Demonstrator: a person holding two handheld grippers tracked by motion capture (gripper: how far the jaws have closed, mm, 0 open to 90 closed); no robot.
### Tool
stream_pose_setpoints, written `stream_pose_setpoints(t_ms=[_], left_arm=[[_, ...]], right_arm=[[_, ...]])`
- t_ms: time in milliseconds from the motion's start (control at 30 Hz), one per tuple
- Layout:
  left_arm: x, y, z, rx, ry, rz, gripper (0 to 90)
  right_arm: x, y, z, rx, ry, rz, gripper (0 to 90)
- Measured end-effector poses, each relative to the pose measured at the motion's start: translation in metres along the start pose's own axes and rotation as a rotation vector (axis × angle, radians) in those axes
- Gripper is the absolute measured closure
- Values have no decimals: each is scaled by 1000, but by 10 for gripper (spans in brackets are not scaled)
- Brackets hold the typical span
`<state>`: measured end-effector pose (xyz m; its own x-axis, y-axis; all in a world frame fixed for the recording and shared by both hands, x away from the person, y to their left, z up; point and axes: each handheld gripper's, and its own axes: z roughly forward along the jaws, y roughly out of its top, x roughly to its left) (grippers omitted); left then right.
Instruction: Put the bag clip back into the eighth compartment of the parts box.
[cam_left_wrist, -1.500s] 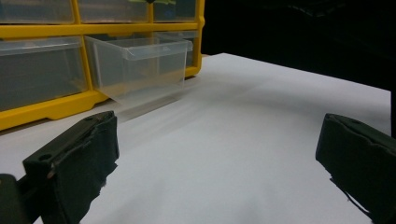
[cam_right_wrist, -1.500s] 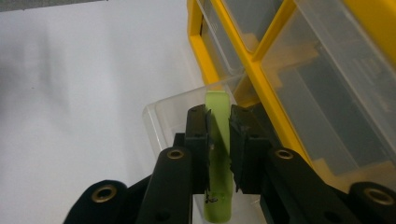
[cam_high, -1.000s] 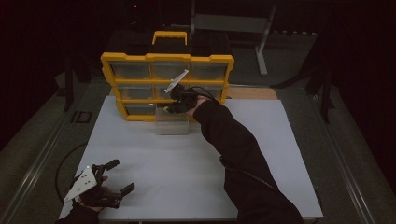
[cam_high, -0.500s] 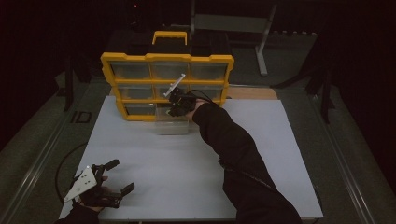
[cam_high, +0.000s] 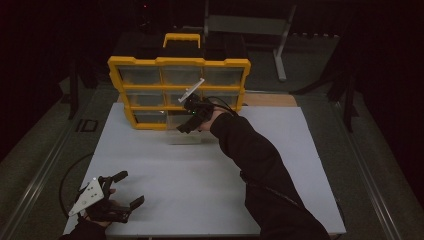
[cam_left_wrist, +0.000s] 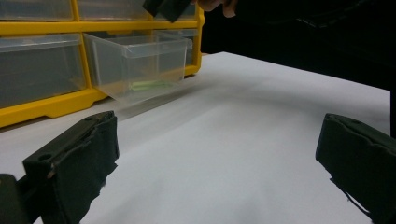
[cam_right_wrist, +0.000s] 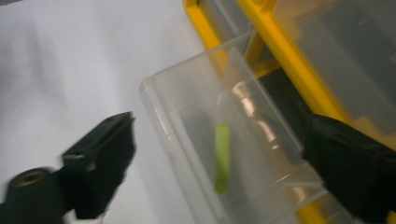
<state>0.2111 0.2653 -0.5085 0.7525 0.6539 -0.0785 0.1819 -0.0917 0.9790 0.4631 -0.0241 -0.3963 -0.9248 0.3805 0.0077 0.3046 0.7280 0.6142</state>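
A yellow organizer (cam_high: 177, 62) with clear drawers stands at the back of the white table. One bottom-row clear drawer (cam_high: 184, 136) is pulled out, and a green strip (cam_right_wrist: 222, 157) lies flat on its floor. My right gripper (cam_high: 187, 125) hovers over this drawer (cam_right_wrist: 187, 135). Its jaws have just been opening and stand open, with nothing pressed between the pads. The strip lies loose below them. My left gripper (cam_high: 127, 189) rests open at the table's front left, its jaws (cam_left_wrist: 217, 154) holding nothing and facing the drawer (cam_left_wrist: 140, 65).
The white table top (cam_high: 280, 165) stretches wide between the two hands. The other drawers of the organizer are pushed in. A metal stand (cam_high: 280, 55) is behind the table at the right. A black cable (cam_high: 67, 175) loops off the left edge.
The right hand has shifted slightly over the pulled-out drawer. The left gripper has stayed in place.
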Motion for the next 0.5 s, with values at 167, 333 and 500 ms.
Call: stream_pose_setpoints(t_ms=[167, 333, 500], left_arm=[[0, 0, 0, 0, 0, -1, 4], [0, 0, 0, 3, 1, 1, 4], [0, 0, 1, 6, 1, 3, 4]], right_arm=[[0, -7, -7, -31, 3, 9, 73], [1, -13, -13, -60, -9, 25, 73], [3, -20, -18, -66, -18, 20, 73]])
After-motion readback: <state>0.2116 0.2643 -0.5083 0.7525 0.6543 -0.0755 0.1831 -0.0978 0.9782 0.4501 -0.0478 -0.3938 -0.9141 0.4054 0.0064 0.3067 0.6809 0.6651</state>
